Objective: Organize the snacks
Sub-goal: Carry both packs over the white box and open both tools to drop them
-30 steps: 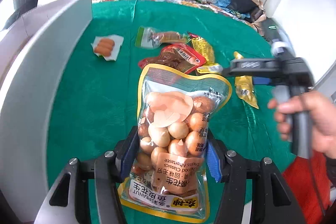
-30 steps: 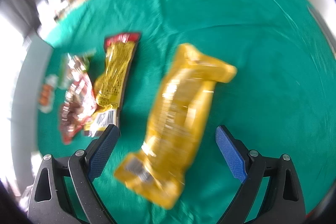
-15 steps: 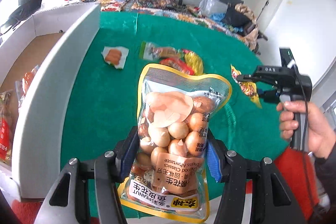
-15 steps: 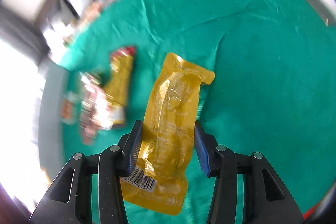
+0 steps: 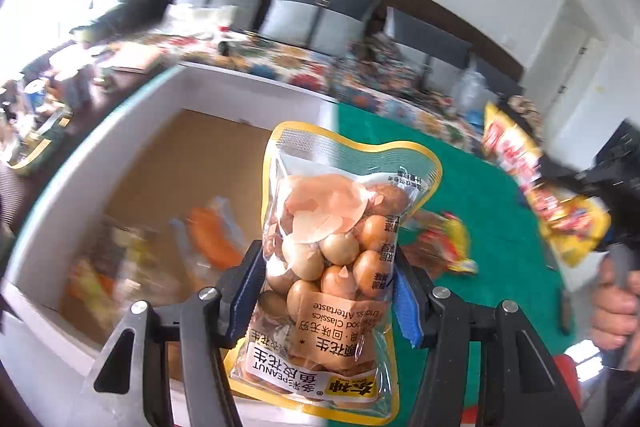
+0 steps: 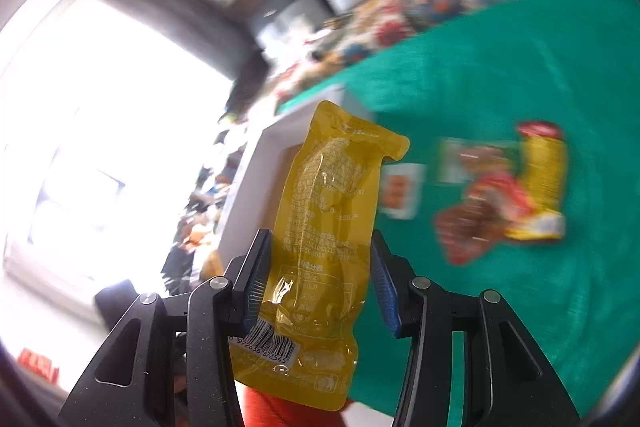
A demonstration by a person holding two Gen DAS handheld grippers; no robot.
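A clear bag of peanuts (image 5: pixel 336 251) with a yellow border is clamped between the blue-padded jaws of the left gripper (image 5: pixel 326 291) and is held upright in the air, in front of the near corner of a white box (image 5: pixel 132 131) with a brown floor. Several blurred packets (image 5: pixel 160 247), one of them orange, are seen lying inside the box. A yellow pouch (image 6: pixel 320 251) with a barcode near its lower end is clamped between the jaws of the right gripper (image 6: pixel 320 287) and is held off the green cloth (image 6: pixel 520 67). In the left wrist view, the right gripper is seen at the right edge with the person's hand (image 5: pixel 616 311) on its handle. A red and yellow cluster of snack packets (image 6: pixel 508 195) and a small white packet (image 6: pixel 400 191) are left on the cloth, apart from the box.
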